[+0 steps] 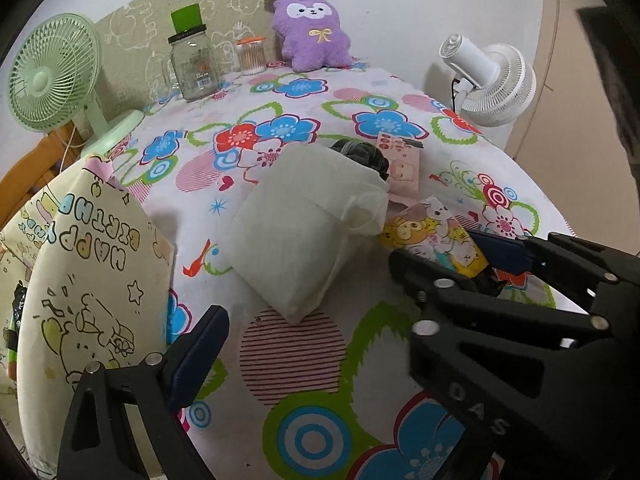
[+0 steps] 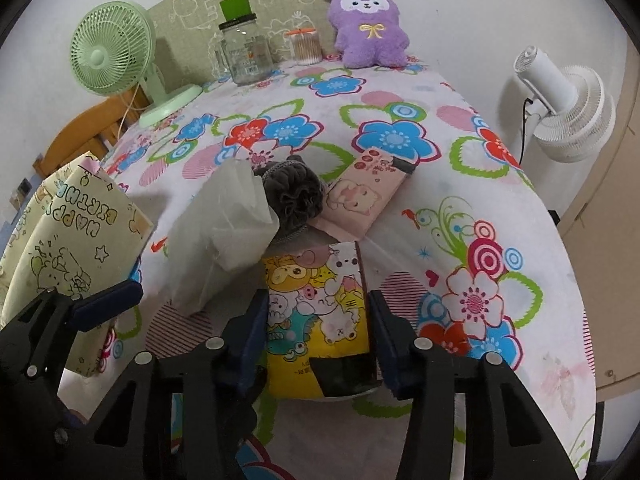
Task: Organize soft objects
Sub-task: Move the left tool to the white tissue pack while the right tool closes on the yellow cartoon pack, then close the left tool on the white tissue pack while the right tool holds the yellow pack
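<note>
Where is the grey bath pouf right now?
In the right wrist view the grey bath pouf sits mid-table, tucked between the white fabric bag on its left and the pink packet on its right.

Tablecloth [image 2: 400, 216]: smooth printed cloth. Purple plush toy [image 2: 368, 28]: fuzzy fabric. Jar [image 2: 244, 54]: clear glass. Cartoon packet [image 2: 316, 300]: glossy plastic. White bag [image 1: 304, 232]: matt non-woven cloth.

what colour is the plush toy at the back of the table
Purple plush toy, white face, yellow bow; clearest in the right wrist view.
</note>
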`<control>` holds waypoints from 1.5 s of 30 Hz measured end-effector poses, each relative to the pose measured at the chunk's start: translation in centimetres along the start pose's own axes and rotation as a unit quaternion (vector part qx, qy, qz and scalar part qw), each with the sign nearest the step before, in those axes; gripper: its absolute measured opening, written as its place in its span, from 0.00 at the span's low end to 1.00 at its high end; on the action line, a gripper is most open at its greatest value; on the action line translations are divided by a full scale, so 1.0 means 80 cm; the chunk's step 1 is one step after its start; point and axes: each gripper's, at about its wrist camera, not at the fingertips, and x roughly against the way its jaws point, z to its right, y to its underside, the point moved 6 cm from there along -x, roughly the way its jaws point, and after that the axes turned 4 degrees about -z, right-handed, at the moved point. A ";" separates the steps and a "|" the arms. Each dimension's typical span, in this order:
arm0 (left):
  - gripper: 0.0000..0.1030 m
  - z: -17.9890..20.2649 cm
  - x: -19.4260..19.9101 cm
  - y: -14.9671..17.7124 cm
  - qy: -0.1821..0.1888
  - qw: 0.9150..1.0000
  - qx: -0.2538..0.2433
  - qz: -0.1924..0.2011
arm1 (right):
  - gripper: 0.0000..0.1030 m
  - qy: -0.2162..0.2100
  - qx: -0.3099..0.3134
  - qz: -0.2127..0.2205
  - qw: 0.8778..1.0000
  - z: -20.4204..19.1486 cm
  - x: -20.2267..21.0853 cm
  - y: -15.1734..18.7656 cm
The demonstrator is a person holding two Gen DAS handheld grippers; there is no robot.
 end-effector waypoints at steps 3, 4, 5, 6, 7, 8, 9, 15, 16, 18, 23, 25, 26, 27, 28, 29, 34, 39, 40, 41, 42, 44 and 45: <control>0.95 -0.001 0.000 -0.002 -0.004 1.000 0.003 0.003 | 0.45 0.002 -0.004 0.004 1.000 0.004 0.005 0.001; 0.95 -0.001 0.001 -0.004 -0.006 1.000 0.004 0.004 | 0.45 0.004 -0.006 0.006 1.000 0.007 0.007 0.001; 0.95 -0.002 0.001 -0.006 -0.007 1.000 0.006 0.006 | 0.45 0.005 -0.008 0.009 1.000 0.009 0.009 0.000; 0.95 -0.002 0.001 -0.009 -0.009 1.000 0.009 0.008 | 0.45 0.006 -0.011 0.012 1.000 0.011 0.011 -0.001; 0.95 -0.002 0.000 -0.011 -0.010 1.000 0.010 0.009 | 0.45 0.006 -0.013 0.014 1.000 0.012 0.013 -0.002; 0.95 -0.002 -0.001 -0.016 -0.009 1.000 0.011 0.010 | 0.45 0.007 -0.015 0.017 1.000 0.014 0.015 -0.004; 0.94 -0.002 -0.001 -0.018 -0.009 1.000 0.011 0.011 | 0.45 0.007 -0.018 0.020 1.000 0.017 0.017 -0.006; 0.94 -0.001 0.002 -0.042 -0.014 0.999 0.009 0.031 | 0.45 0.013 -0.033 0.038 0.999 0.029 0.026 -0.023; 0.94 -0.002 0.001 -0.045 -0.016 0.999 0.008 0.032 | 0.45 0.014 -0.034 0.040 0.999 0.030 0.027 -0.025; 0.94 -0.004 0.001 -0.052 -0.016 0.999 0.005 0.038 | 0.45 0.018 -0.035 0.044 0.998 0.032 0.028 -0.030; 0.95 -0.011 -0.005 -0.065 -0.018 0.999 0.009 0.040 | 0.45 0.027 -0.036 0.053 0.998 0.034 0.030 -0.044; 0.95 -0.013 -0.010 -0.068 -0.017 0.999 0.013 0.036 | 0.45 0.026 -0.038 0.054 0.997 0.034 0.029 -0.047; 0.94 -0.013 -0.013 -0.070 -0.017 0.999 0.014 0.033 | 0.45 0.027 -0.040 0.054 0.997 0.035 0.028 -0.049; 0.94 -0.013 -0.015 -0.070 -0.015 0.999 0.016 0.029 | 0.45 0.027 -0.041 0.053 0.997 0.036 0.028 -0.049; 0.94 -0.013 -0.018 -0.071 -0.013 0.999 0.017 0.027 | 0.45 0.027 -0.042 0.053 0.997 0.036 0.026 -0.050; 0.94 -0.013 -0.019 -0.072 -0.014 0.999 0.019 0.027 | 0.45 0.028 -0.043 0.052 0.997 0.037 0.025 -0.051; 0.94 -0.016 -0.028 -0.070 -0.009 1.000 0.023 0.018 | 0.45 0.033 -0.043 0.044 0.998 0.038 0.018 -0.052; 0.88 -0.018 -0.036 -0.066 0.008 1.000 0.028 -0.003 | 0.45 0.029 -0.044 0.035 0.998 0.036 0.011 -0.052; 0.85 -0.018 -0.036 -0.065 0.007 1.000 0.028 -0.002 | 0.45 0.030 -0.043 0.034 0.998 0.035 0.010 -0.052; 0.83 -0.018 -0.036 -0.065 0.007 1.000 0.028 -0.003 | 0.45 0.033 -0.042 0.033 0.998 0.035 0.009 -0.052; 0.81 -0.018 -0.036 -0.064 0.010 1.000 0.027 -0.004 | 0.45 0.033 -0.042 0.032 0.998 0.035 0.009 -0.052; 0.76 -0.016 -0.036 -0.063 0.014 1.000 0.025 -0.007 | 0.45 0.033 -0.043 0.030 0.998 0.034 0.007 -0.051; 0.75 -0.015 -0.036 -0.063 0.016 1.000 0.023 -0.009 | 0.45 0.033 -0.042 0.030 0.998 0.034 0.007 -0.051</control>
